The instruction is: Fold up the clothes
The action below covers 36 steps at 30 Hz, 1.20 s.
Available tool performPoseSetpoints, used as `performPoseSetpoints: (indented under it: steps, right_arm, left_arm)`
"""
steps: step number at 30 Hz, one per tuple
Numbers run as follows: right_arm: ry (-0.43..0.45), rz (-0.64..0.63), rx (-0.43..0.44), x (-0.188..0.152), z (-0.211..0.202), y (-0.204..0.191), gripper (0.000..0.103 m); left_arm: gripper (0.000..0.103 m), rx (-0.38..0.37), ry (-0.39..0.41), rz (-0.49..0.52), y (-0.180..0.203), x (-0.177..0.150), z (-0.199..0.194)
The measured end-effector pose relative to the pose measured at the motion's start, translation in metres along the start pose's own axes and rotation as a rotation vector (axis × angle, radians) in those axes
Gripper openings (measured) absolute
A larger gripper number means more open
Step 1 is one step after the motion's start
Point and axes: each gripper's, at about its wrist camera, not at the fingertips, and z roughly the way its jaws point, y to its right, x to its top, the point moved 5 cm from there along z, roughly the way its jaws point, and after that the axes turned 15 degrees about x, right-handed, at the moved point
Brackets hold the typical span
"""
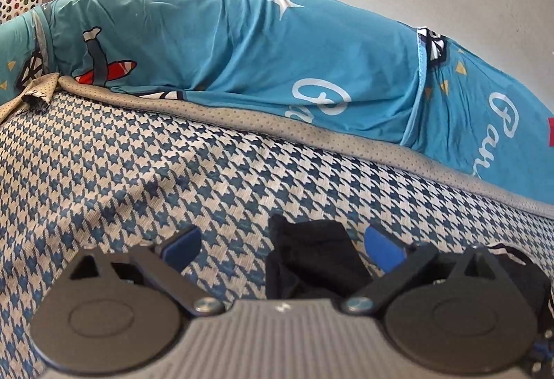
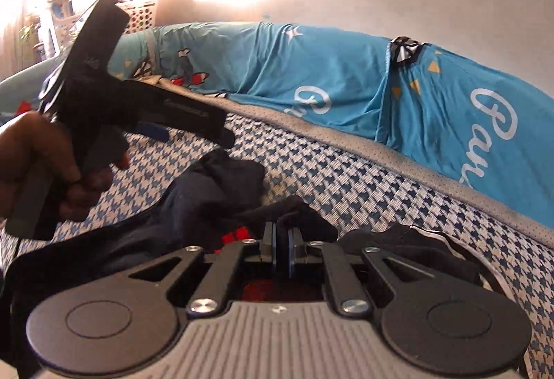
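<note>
One dark garment (image 2: 207, 195), centre frame on one houndstooth bedspread (image 2: 346, 185). Right gripper (image 2: 282, 247): jaws clenched on garment's fabric. Left gripper (image 1: 282, 249): jaws released, spread wide, garment fold between, untouched. One turquoise printed sheet (image 1: 277, 60), upper frame.

The bedspread (image 1: 138, 178) was seen to be coarse woven houndstooth cloth, edged with matt perforated grey fabric. The teal pillowcase (image 1: 259, 50) was smooth, faintly sheened cloth. The dark garment (image 2: 207, 192) was soft and matt. Matt black plastic and bright metal screws were shown on the right gripper (image 2: 281, 254).
</note>
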Motion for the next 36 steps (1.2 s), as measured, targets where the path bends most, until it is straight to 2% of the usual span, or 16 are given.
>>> performPoseSetpoints:
  steps: [5, 10, 15, 22, 25, 27, 30, 36]
  right_arm:
    - [-0.117, -0.071, 0.099, -0.033, 0.007, -0.021, 0.008]
    - [-0.178, -0.053, 0.159, -0.049, 0.009, -0.025, 0.013]
    - [-0.137, 0.022, 0.243, -0.04, -0.009, -0.016, 0.016]
    - [0.023, 0.137, 0.355, -0.013, -0.032, -0.002, 0.017]
    - [0.096, 0.234, 0.34, 0.0, -0.028, 0.011, 0.022]
    - [0.104, 0.252, 0.306, 0.005, -0.02, 0.015, 0.028]
    - [0.076, 0.263, 0.279, 0.007, -0.004, 0.019, 0.036]
    - [-0.019, 0.254, 0.294, -0.003, 0.027, 0.018, 0.045]
  left_arm:
    - [0.103, -0.03, -0.029, 0.102, 0.021, -0.022, 0.001]
    - [0.103, 0.008, -0.08, 0.242, 0.034, -0.055, 0.009]
    - [0.103, 0.005, -0.078, 0.251, 0.026, -0.065, 0.008]
    - [0.103, -0.027, -0.114, 0.211, 0.013, -0.067, 0.008]
    - [0.103, -0.035, -0.099, 0.226, 0.013, -0.068, 0.005]
    - [0.103, -0.039, -0.093, 0.242, 0.013, -0.069, 0.002]
    - [0.103, -0.053, -0.095, 0.252, 0.011, -0.071, -0.001]
    - [0.103, -0.07, -0.095, 0.288, 0.005, -0.074, -0.006]
